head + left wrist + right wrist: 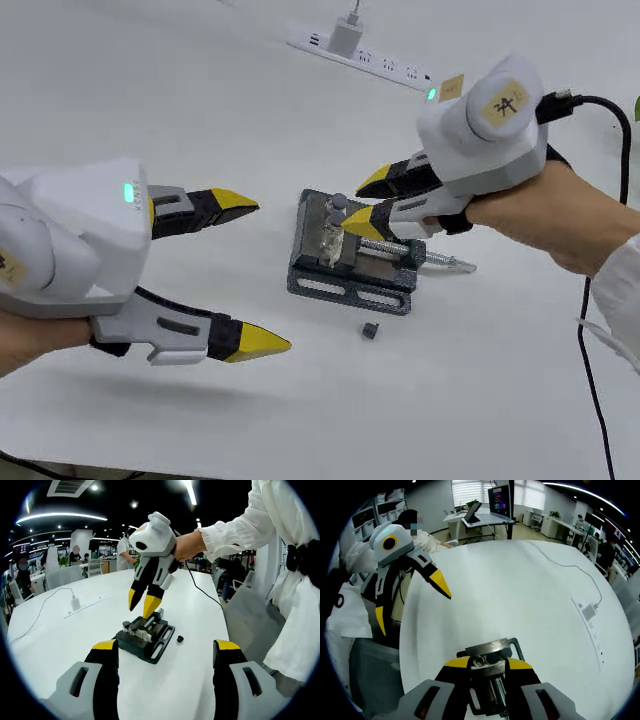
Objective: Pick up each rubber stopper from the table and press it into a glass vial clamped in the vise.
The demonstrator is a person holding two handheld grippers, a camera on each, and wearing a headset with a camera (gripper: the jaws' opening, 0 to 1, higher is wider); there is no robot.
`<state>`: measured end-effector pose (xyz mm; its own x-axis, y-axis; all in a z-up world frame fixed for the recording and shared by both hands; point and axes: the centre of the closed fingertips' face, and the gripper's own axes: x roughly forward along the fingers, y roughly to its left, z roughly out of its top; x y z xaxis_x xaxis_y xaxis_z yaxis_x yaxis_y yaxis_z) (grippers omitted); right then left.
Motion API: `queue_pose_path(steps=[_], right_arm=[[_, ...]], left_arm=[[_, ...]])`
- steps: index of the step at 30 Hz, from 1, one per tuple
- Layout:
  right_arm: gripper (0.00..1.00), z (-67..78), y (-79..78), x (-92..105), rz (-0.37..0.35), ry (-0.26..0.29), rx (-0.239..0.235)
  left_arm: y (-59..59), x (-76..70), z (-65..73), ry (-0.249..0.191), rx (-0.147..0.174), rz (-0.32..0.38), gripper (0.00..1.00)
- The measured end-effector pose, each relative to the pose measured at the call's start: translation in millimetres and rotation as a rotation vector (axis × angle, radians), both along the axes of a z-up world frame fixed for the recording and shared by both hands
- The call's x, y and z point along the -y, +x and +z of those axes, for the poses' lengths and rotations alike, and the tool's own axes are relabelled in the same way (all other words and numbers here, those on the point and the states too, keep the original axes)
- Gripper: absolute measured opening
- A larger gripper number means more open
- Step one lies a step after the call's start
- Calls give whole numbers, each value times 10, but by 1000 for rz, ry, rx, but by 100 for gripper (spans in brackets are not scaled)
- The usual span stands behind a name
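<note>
A dark grey vise [345, 285] sits mid-table and clamps glass vials [330, 240] that carry grey stoppers [338, 203] on top. One small dark rubber stopper [370, 330] lies loose on the table just in front of the vise. My right gripper [365, 203] hovers over the vise's vial end, its jaws a little apart with nothing between them; its own view looks down on the vise [490, 650] between the yellow tips. My left gripper [250, 272] stands wide open and empty left of the vise. It faces the vise [145, 637] and the loose stopper [180, 639].
A white power strip [360, 55] with a plugged charger lies at the table's far edge. A black cable [585, 330] runs down the right side from the right gripper. The person's sleeve and body stand to the right of the table.
</note>
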<state>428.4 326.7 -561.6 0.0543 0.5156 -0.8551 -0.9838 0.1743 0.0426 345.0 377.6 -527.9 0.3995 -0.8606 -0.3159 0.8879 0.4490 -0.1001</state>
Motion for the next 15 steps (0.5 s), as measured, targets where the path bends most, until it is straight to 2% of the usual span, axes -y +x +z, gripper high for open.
queue_pose_path(steps=[3, 15], right_arm=[[26, 57, -47, 36, -25, 44, -7], [42, 168, -192, 240, -70, 137, 14]], left_arm=[[-6, 3, -1, 12, 1, -6, 75], [-25, 30, 22, 50, 7, -33, 74]])
